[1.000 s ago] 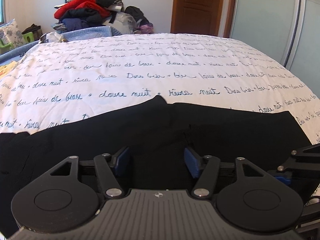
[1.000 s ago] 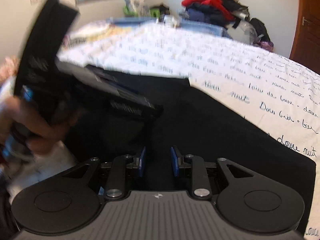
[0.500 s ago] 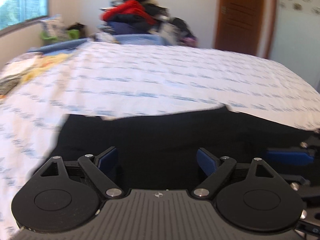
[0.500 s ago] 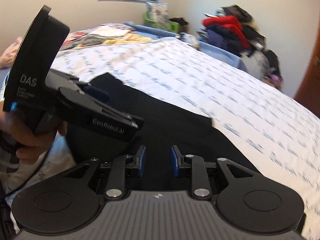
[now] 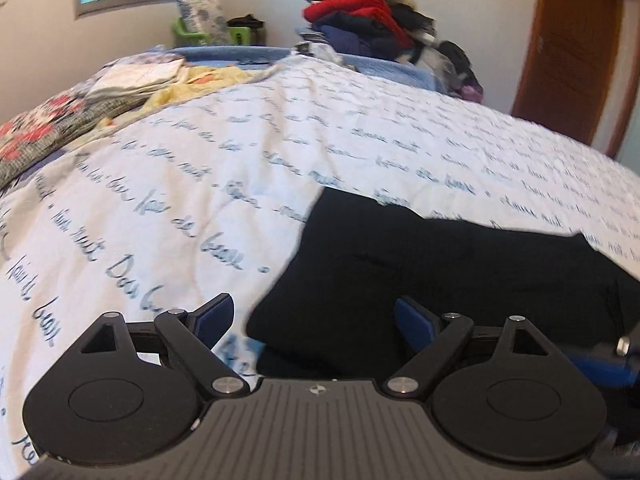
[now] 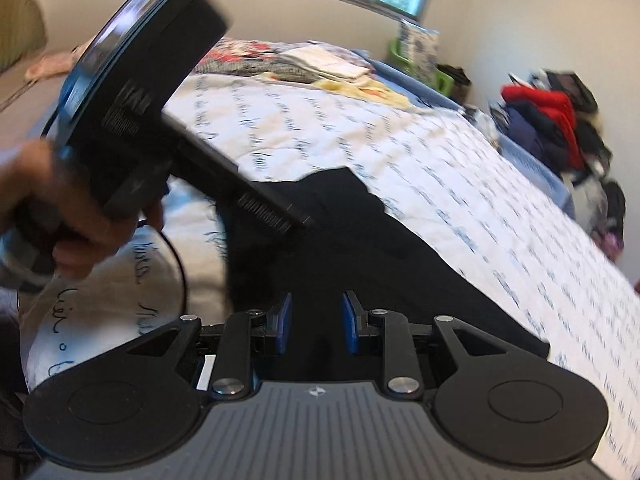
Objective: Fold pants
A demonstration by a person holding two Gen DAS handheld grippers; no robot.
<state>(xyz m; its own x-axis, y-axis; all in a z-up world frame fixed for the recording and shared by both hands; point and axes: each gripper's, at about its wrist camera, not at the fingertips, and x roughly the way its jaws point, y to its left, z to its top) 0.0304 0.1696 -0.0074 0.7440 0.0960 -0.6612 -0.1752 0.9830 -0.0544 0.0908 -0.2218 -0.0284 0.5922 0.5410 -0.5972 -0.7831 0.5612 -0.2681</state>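
**A:** Where do the pants (image 5: 440, 272) lie for you?

**B:** Flat on the white quilt with blue script (image 5: 200, 184), a dark band running off to your right. Your left gripper (image 5: 314, 320) hangs above their near left end, jaws spread wide with nothing between them. One blue pad is over the quilt, the other over black cloth.

**A:** And the right gripper (image 6: 316, 322)?

**B:** Its jaws stand narrowly apart, also holding nothing, over the cloth further along. I judge you are setting up the next grab, so no fold is started from this end yet.

**A:** How do I do it well?

**B:** Come down so both of your left fingers straddle the end edge itself, not the quilt beside it. Pinch every layer at the corner; black on black hides the layers, so I cannot tell how many there are. Open your right jaws a little more before you bite the near edge. Lift both ends level, carry them over together, and keep the quilt out of the pinch, or it will ride up with the fold.
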